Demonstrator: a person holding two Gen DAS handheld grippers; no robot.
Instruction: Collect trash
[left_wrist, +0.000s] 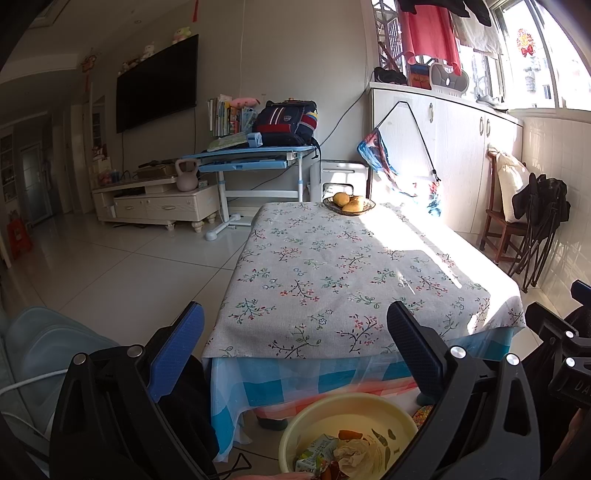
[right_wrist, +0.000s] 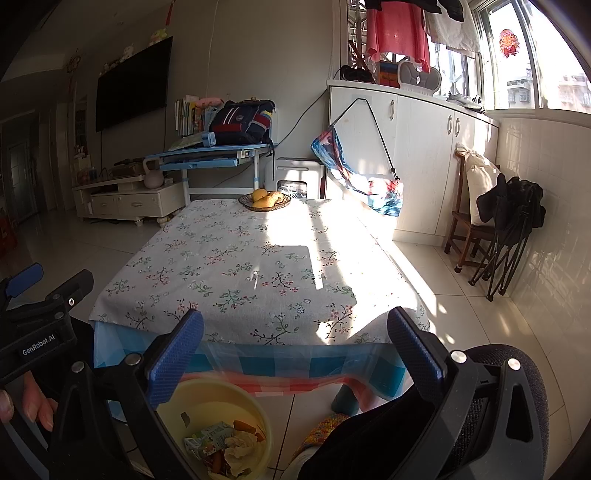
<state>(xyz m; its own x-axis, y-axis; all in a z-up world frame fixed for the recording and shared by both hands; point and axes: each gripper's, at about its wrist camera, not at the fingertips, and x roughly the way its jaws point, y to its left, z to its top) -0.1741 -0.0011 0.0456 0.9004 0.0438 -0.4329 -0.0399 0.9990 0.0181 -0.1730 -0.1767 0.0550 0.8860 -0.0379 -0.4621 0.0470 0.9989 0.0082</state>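
Lying in the yellow basin (left_wrist: 295, 435) below both parted tongs (left_wrist: 295, 347), trash (left_wrist: 343, 454).

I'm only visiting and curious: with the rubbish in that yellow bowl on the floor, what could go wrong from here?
The yellow basin sits on the floor close by the person's legs, so a nudge might tip the wrappers out. The fruit bowl stands near the table's far edge; tugging the tablecloth could drag it.

The right gripper (right_wrist: 295, 350) hangs with jaws spread wide over the near edge of the floral tablecloth (right_wrist: 236, 266). Below sits a yellow basin (right_wrist: 236, 406) holding a crumpled tissue (right_wrist: 240, 448), a drink carton (right_wrist: 207, 439) and wrappers. A fruit bowl (right_wrist: 264, 201) rests at the table's far end.
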